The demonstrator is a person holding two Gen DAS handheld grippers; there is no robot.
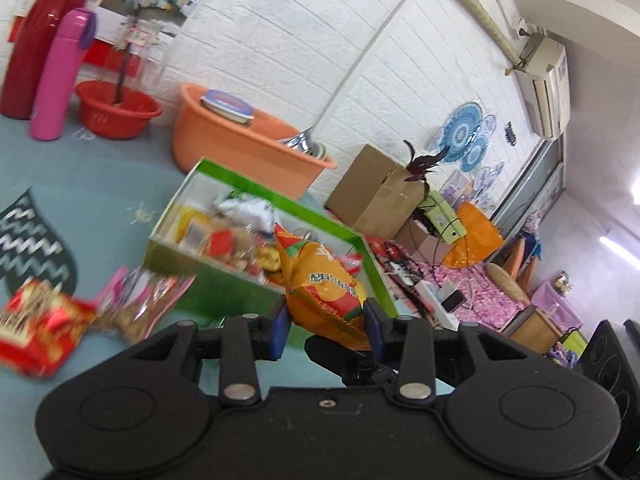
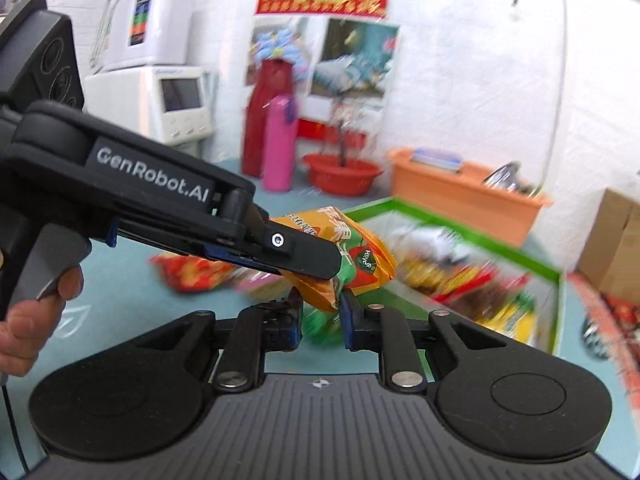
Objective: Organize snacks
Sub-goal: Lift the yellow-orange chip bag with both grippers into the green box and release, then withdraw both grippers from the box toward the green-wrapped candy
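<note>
Both grippers are on one orange snack bag (image 1: 324, 284), held clear of the blue surface (image 1: 120, 184) just in front of the green box (image 1: 256, 196). The right gripper (image 2: 320, 314) is clamped to its narrowest on a lower corner of the bag, the foil pinched flat between the blue pads. The left gripper (image 1: 326, 322) stands wider, its jaws spanning the bag's puffed body; in the right wrist view its black fingers (image 2: 304, 250) reach in from the left across the top of the bag. Whether the left pads actually press the bag or only bracket it is hard to tell, though contact looks likely on the right-hand pad. Judgement: the two-point hold probably keeps the light, air-filled bag from swinging or slipping while it is carried over the box wall. The box is already crowded with mixed packets, blurred here, so a free spot will have to be picked. Left on the surface near the box: a red packet (image 1: 36, 328) and a pink-edged clear packet (image 1: 140, 300), both apparently not yet sorted. An orange tub (image 1: 240, 136), a red basin (image 1: 116, 112) and a pink flask (image 1: 60, 76) stand behind, well apart from the work.
</note>
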